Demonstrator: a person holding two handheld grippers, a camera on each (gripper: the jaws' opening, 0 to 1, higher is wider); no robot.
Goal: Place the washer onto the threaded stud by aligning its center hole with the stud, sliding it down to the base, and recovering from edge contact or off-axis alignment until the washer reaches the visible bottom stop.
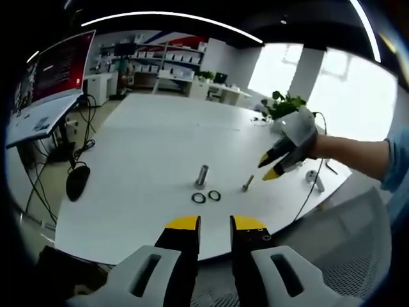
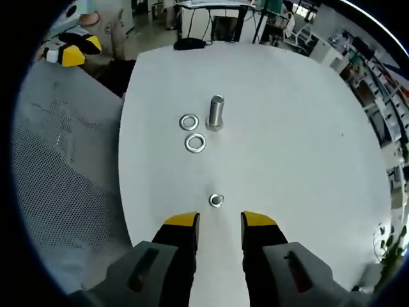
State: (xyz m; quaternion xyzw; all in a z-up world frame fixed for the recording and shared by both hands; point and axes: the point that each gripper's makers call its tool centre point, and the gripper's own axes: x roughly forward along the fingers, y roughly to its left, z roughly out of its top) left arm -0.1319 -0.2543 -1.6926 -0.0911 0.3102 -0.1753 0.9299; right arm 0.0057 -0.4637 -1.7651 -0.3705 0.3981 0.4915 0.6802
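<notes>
On the white table (image 1: 147,153) a metal stud (image 1: 202,174) stands upright. Two washers (image 1: 199,197) (image 1: 214,195) lie flat just in front of it. A smaller bolt-like piece (image 1: 247,184) stands to the right. My left gripper (image 1: 215,224) hovers open over the table's near edge, with nothing between its fingers. The right gripper (image 1: 268,167) hangs above the table's right side. In the right gripper view, the stud (image 2: 216,112) has the washers (image 2: 189,121) (image 2: 195,142) to its left. The small piece (image 2: 216,201) sits just ahead of my open right gripper (image 2: 220,220). The left gripper (image 2: 73,50) shows at top left.
A black mouse (image 1: 77,181) and cables lie at the table's left edge, beside a desk with a monitor (image 1: 61,64). A plant (image 1: 284,105) stands at the far right. A mesh chair (image 2: 57,160) sits beside the table. A small metal item (image 1: 313,176) lies near the right edge.
</notes>
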